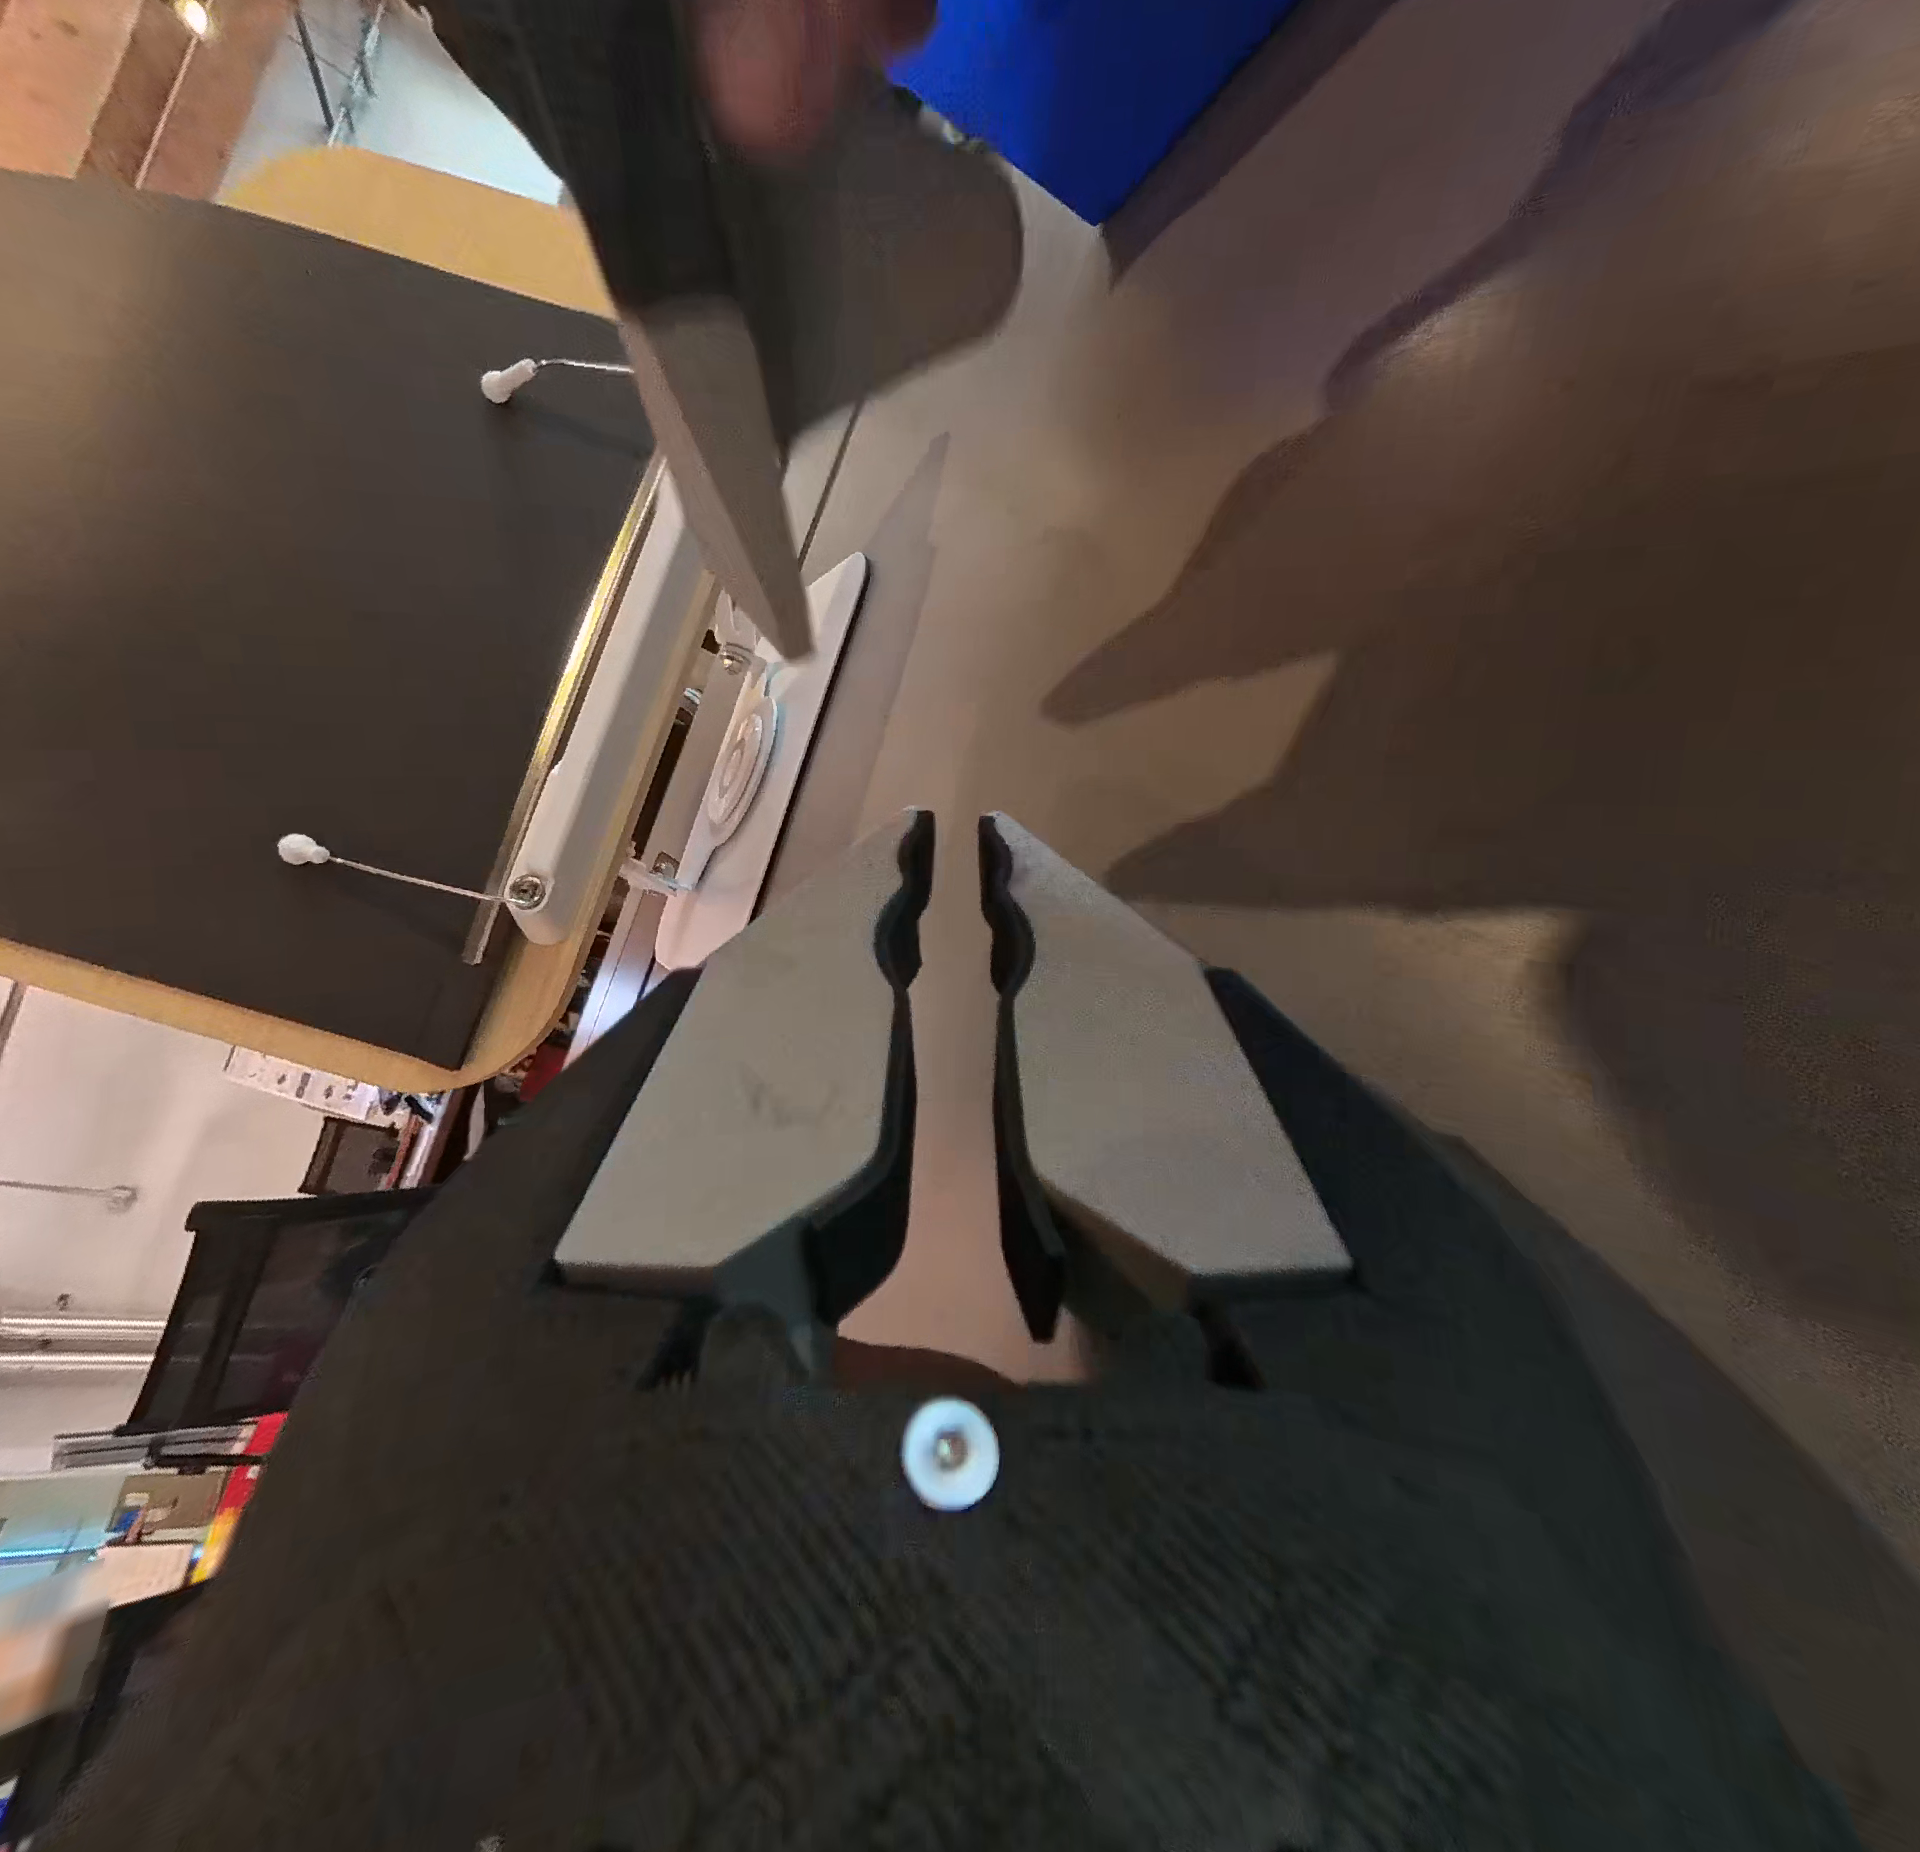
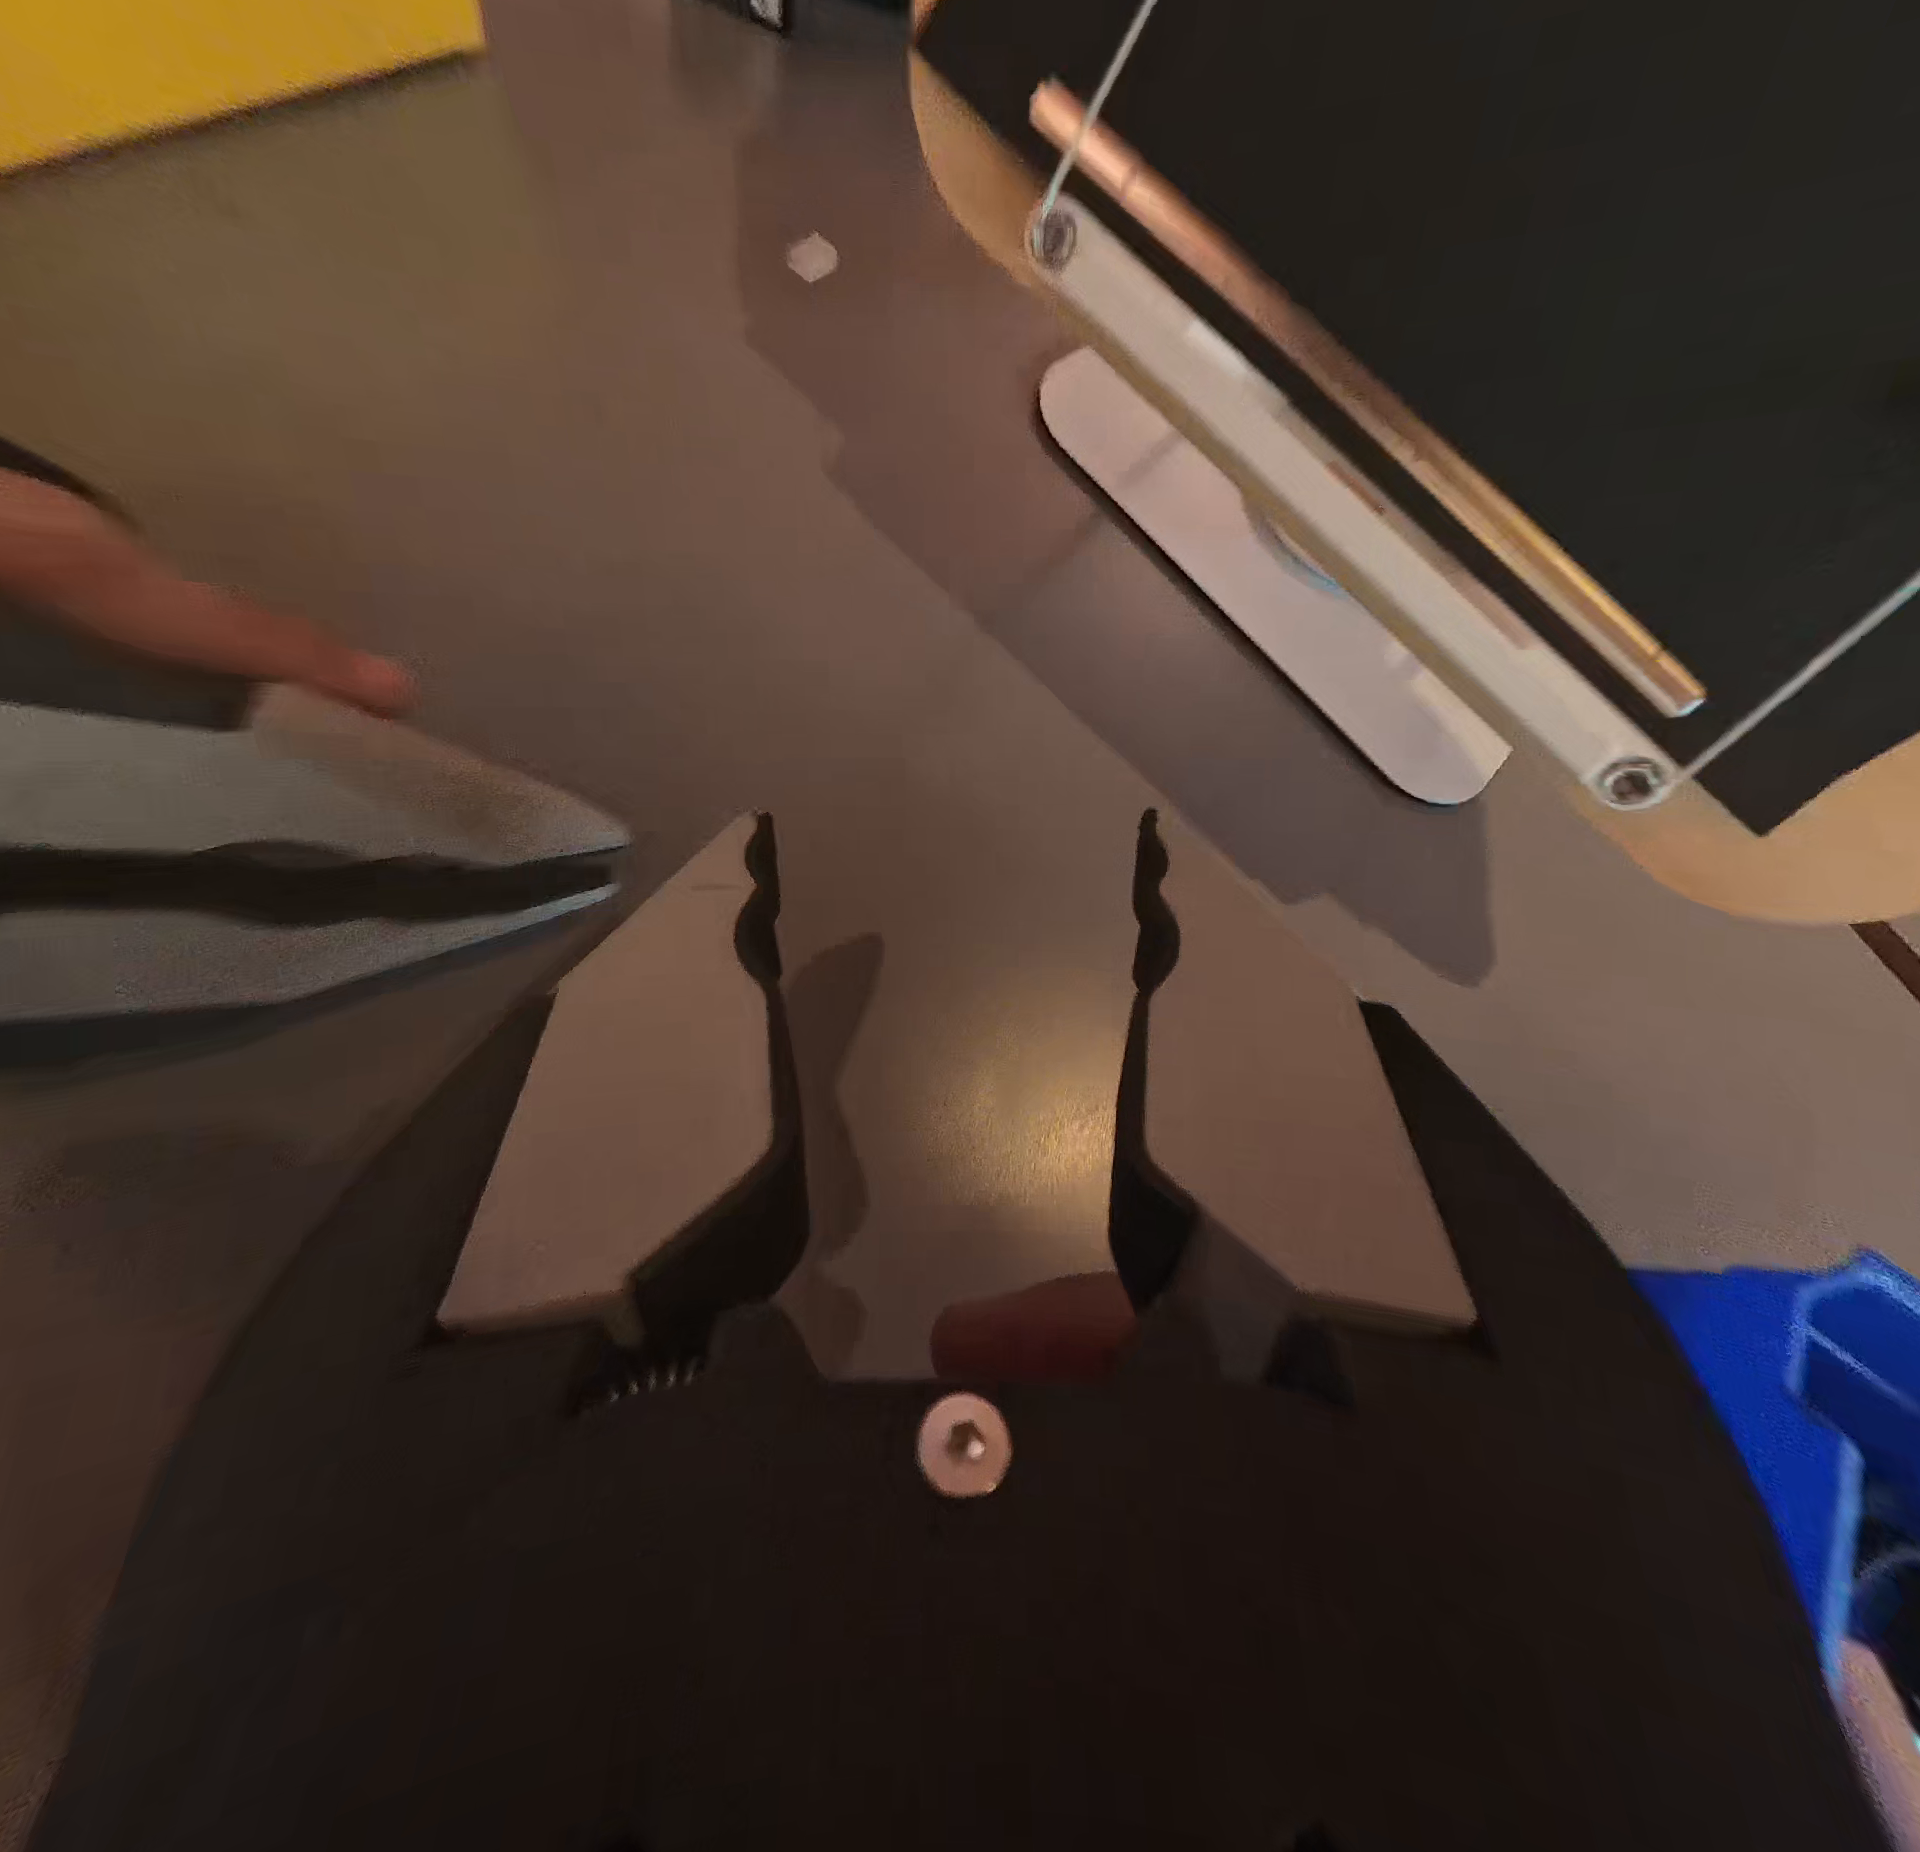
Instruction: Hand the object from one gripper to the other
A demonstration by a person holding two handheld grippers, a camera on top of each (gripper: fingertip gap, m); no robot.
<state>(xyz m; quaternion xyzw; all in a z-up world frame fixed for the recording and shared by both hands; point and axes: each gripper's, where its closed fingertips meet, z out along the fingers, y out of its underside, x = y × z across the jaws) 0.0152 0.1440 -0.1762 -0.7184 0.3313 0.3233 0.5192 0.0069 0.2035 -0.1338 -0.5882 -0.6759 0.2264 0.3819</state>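
No object to hand over shows in either view. My left gripper [image 1: 956,831] has its grey fingers almost together with only a thin slit between them, and nothing is in it. It hangs over the grey floor. My right gripper [image 2: 953,826] is open and empty, also over the floor. The right gripper's finger [image 1: 727,493] reaches down from the top of the left wrist view, with a blurred hand [image 1: 790,46] behind it. The left gripper [image 2: 613,872] comes in blurred from the left of the right wrist view, close to my right gripper's left fingertip.
A table with a black top and rounded wooden edge [image 1: 260,555] stands to one side, also in the right wrist view [image 2: 1558,192]. Its white base plate [image 2: 1247,576] lies on the floor. A yellow panel [image 2: 208,26] and a blue object [image 2: 1745,1387] sit at the edges.
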